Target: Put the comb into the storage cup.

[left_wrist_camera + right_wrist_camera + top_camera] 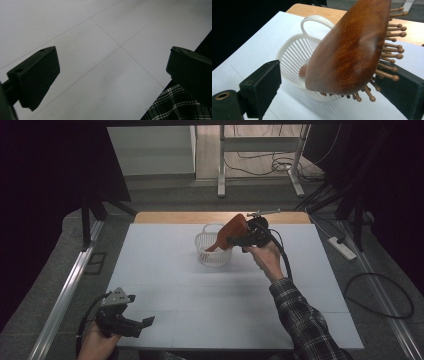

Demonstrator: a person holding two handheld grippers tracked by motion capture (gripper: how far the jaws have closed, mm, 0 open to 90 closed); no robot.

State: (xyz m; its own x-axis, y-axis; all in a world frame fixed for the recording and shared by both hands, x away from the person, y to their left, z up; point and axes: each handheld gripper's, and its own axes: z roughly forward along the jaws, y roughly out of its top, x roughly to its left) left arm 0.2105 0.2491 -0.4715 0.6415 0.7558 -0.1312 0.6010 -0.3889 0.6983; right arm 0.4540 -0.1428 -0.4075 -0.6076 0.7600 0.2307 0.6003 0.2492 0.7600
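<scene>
In the high view, the right gripper (235, 240) is sitting just above the centre of the frame, held by the person's right hand (263, 256), whose plaid sleeve (305, 320) is running down to the lower right. A wooden hairbrush (231, 231) is leaning at a slant by this gripper, its broad head up beside the gripper and its handle dipping down to the left into a white slatted basket (212, 255) that is standing on the white table (165, 270), above the frame's middle.

In the right gripper view, the hairbrush (347, 50) is taking up the centre and upper right, its polished back facing the camera and its bristle pins sticking out toward the right jaw. The left jaw, at the lower left, is standing clear of the wood with a gap showing, so the claw is spread wide; whether the pins are touching the right jaw I cannot tell. The basket (294, 57), with its looped handle, is lying behind the brush, left of centre.

The left gripper (140, 324) is resting low at the lower left of the high view, in the person's left hand (95, 342). In the left gripper view its jaws are standing far apart at the left and right edges, gripping nothing, with bare table (105, 50) between them
</scene>
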